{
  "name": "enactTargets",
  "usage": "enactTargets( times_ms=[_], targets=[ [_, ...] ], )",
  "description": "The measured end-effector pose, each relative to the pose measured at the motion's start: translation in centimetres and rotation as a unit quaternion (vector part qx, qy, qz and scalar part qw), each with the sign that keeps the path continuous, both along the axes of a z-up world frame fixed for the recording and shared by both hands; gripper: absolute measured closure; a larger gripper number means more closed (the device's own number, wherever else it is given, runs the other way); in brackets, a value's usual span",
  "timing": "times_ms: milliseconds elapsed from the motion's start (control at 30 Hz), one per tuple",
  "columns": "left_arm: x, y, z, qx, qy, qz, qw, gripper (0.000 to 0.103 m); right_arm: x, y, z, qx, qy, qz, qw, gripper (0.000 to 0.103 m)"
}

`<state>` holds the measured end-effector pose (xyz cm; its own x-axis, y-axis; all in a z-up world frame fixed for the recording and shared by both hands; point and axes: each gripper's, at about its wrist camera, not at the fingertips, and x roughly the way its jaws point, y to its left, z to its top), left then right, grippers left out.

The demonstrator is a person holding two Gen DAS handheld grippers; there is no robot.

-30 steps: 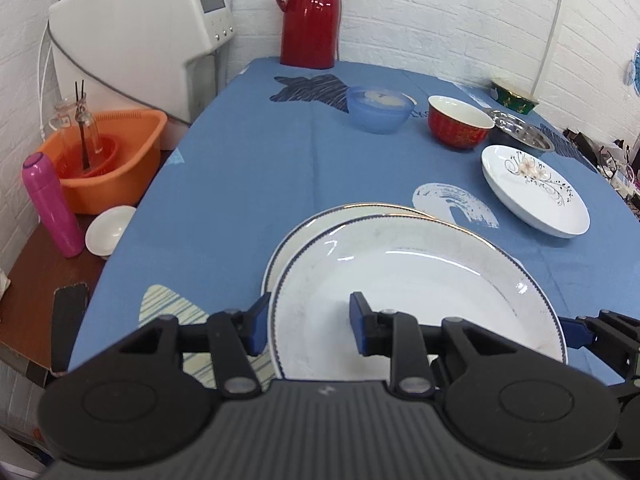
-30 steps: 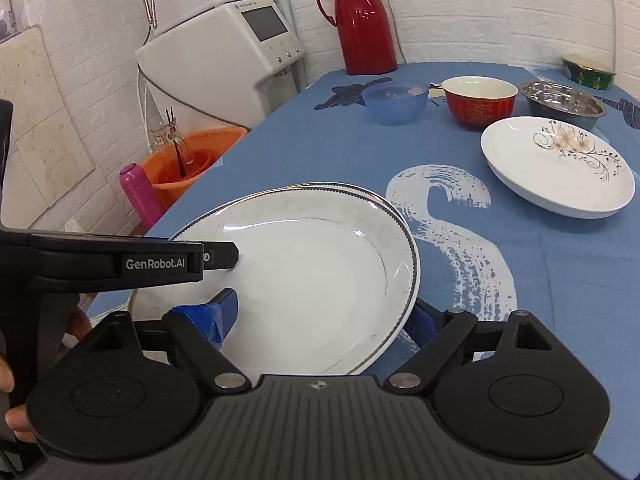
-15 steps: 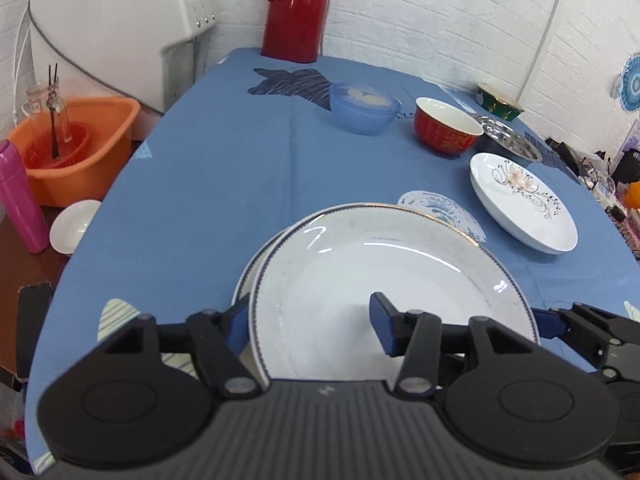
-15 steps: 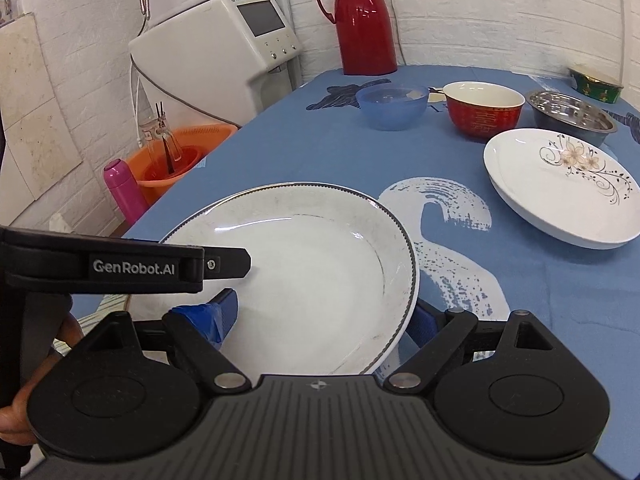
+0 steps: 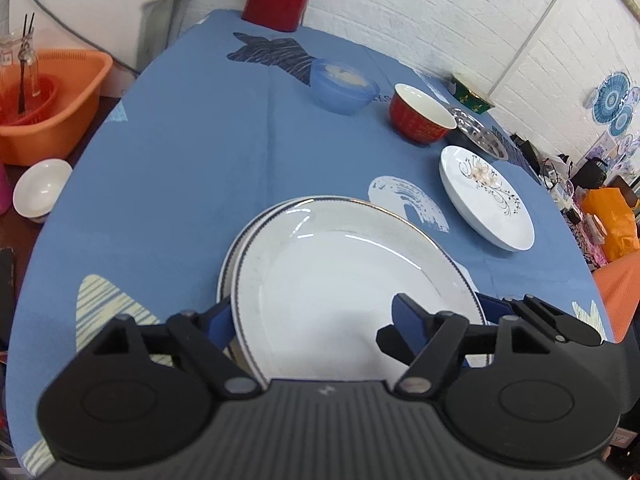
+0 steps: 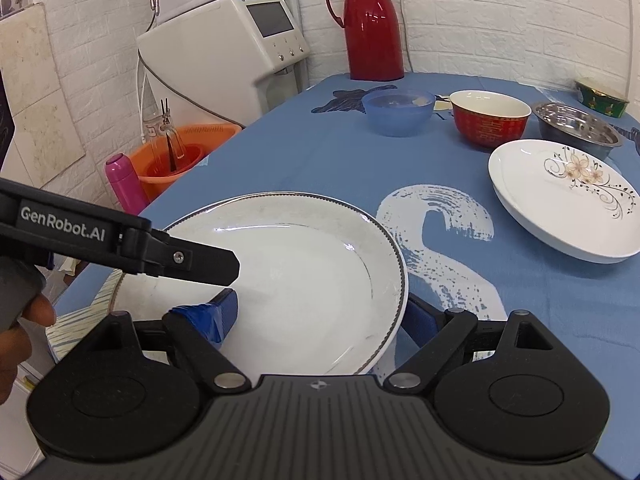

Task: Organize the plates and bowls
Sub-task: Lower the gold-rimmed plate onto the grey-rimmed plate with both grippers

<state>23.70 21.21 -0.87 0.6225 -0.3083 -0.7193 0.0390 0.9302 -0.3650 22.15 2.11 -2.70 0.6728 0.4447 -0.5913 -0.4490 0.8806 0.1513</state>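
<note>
Both grippers, left (image 5: 316, 316) and right (image 6: 320, 314), straddle the top plate's (image 5: 344, 280) rim, jaws spread wide, over a second plate (image 5: 228, 264). An orange basin (image 5: 52, 108) holds a jar; bowls sit far across the blue tablecloth (image 5: 192, 152).

Black ribbed gripper bodies, round pivot discs, silver screws, blue-padded fingers (image 6: 224, 314), left gripper (image 6: 120, 240) (white "GenRobot.AI" lettering on its side)

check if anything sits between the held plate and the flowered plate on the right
Nothing visible does. Only bare blue tablecloth lies between the rimmed plate and the flowered plate; the red bowl and steel bowl sit farther back.
</note>
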Motion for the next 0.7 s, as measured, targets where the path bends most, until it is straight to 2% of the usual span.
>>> enactTargets(
  times_ms=[67, 200, 367, 600, 700],
  targets=[
    [0.4, 0.1, 0.1, 0.0, 0.012, -0.011, 0.9999, 0.028, -0.1, 0.1, 0.0, -0.003, -0.003, 0.0, 1.0, 0.029],
    [2.4, 0.1, 0.3, 0.0, 0.066, -0.037, 0.9971, 0.028, 0.0, 0.4, -0.2, -0.013, -0.002, 0.004, 1.0, 0.029],
    [4.7, -0.7, 0.6, 0.022, 0.135, -0.083, 0.9871, 0.027, 0.1, 0.5, -0.4, -0.016, 0.003, 0.011, 1.0, 0.029],
    [7.1, 0.4, 0.5, -0.022, 0.236, -0.099, 0.9665, 0.027, 0.7, 0.2, -0.4, -0.006, 0.018, 0.02, 1.0, 0.03],
    [7.0, 0.7, 1.0, -0.023, 0.241, -0.095, 0.9656, 0.027, 0.8, 0.2, -0.4, -0.008, 0.019, 0.02, 1.0, 0.03]
  ],
)
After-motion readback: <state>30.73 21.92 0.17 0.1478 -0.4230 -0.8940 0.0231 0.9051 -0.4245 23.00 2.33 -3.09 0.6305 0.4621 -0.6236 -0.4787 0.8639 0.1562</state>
